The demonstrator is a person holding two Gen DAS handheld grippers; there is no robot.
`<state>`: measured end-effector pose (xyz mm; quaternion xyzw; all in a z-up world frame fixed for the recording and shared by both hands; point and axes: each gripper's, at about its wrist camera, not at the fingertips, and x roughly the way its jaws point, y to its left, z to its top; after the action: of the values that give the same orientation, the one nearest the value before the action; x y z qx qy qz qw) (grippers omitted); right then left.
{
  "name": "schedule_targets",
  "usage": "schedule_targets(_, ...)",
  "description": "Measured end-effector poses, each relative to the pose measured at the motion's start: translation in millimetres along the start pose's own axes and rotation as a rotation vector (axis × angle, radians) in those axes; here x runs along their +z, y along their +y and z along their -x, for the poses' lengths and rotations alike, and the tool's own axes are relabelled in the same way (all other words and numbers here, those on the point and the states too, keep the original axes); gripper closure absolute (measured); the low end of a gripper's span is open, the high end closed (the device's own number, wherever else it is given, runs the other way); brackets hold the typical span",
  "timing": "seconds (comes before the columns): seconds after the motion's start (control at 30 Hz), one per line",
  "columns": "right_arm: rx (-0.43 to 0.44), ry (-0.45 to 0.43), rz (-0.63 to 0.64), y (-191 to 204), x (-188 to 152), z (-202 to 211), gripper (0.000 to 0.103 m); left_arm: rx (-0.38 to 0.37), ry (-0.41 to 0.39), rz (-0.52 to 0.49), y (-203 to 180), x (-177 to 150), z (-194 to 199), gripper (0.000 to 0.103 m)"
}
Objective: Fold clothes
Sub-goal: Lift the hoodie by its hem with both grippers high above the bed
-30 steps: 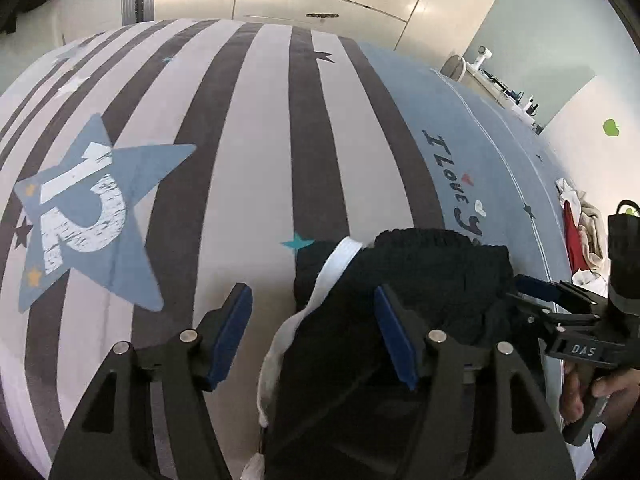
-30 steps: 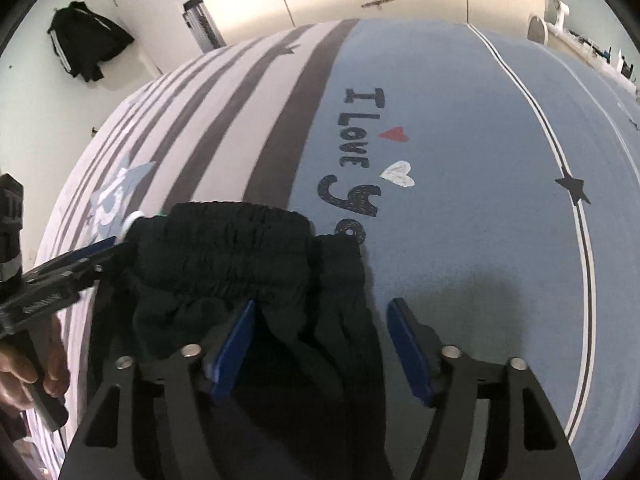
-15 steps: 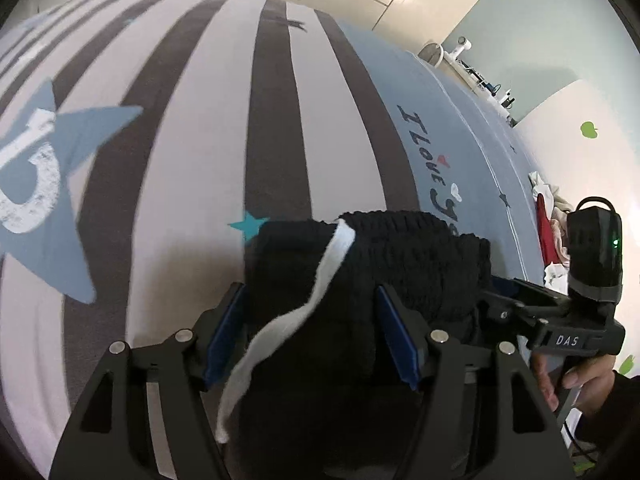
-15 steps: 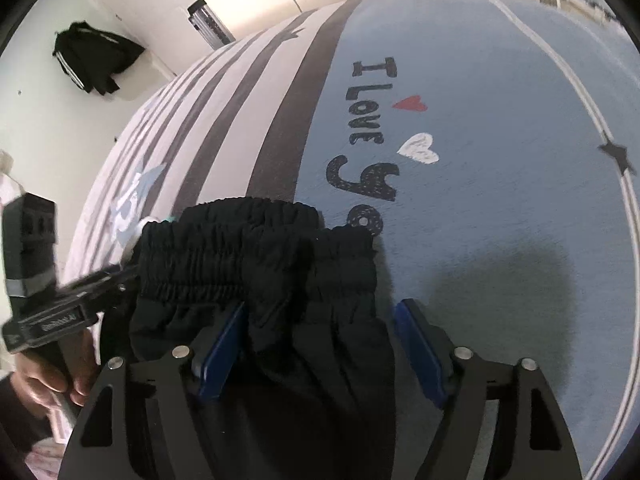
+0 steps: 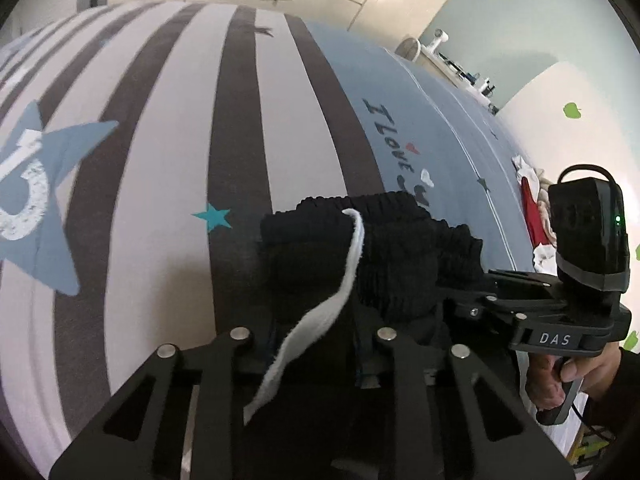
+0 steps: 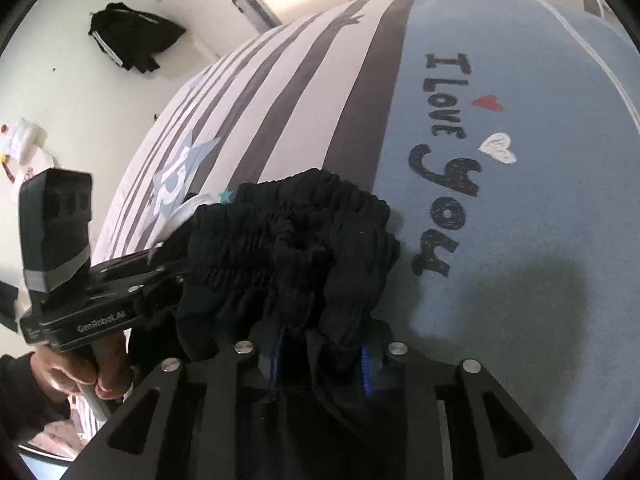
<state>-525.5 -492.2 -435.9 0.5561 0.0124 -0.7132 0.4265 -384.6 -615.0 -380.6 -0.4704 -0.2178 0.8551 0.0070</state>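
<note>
Both grippers have just been closing on the black garment, with its bunched cloth caught between the pads; the left gripper clamps the side where a white drawstring trails down, though its blue pads are mostly hidden by fabric; the right gripper pinches the other side of the elastic waistband; the garment lies gathered on the striped bed cover, near its "I Love You" print.

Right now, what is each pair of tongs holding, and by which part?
Both grip the black trousers at the elastic waistband: left tongs beside the white drawstring, right tongs at the opposite end.
</note>
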Motion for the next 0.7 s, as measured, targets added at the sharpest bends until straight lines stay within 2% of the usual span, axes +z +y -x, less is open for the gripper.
schedule_targets(0.07,-0.014,-0.023,0.011,4.1,-2.2,8.2,0.080,0.041,-0.033,-0.027,-7.2,0.2,12.6,0.083)
schedule_targets(0.3,-0.056,-0.092,0.072,21.5,-4.6,45.5,0.080,0.028,-0.092,-0.069,-23.8,10.1,53.5,0.083)
schedule_targets(0.5,-0.048,-0.154,0.111,38.1,-30.9,85.6,0.080,0.030,-0.139,-0.105,-38.4,5.1,81.5,0.083)
schedule_targets(0.57,-0.046,-0.166,0.103,31.0,-31.3,104.4,0.080,0.030,-0.152,-0.111,-43.6,4.3,89.1,0.083)
schedule_targets(0.7,-0.053,-0.202,0.109,41.3,-10.8,106.0,0.080,0.035,-0.188,-0.114,-53.6,7.0,107.5,0.083)
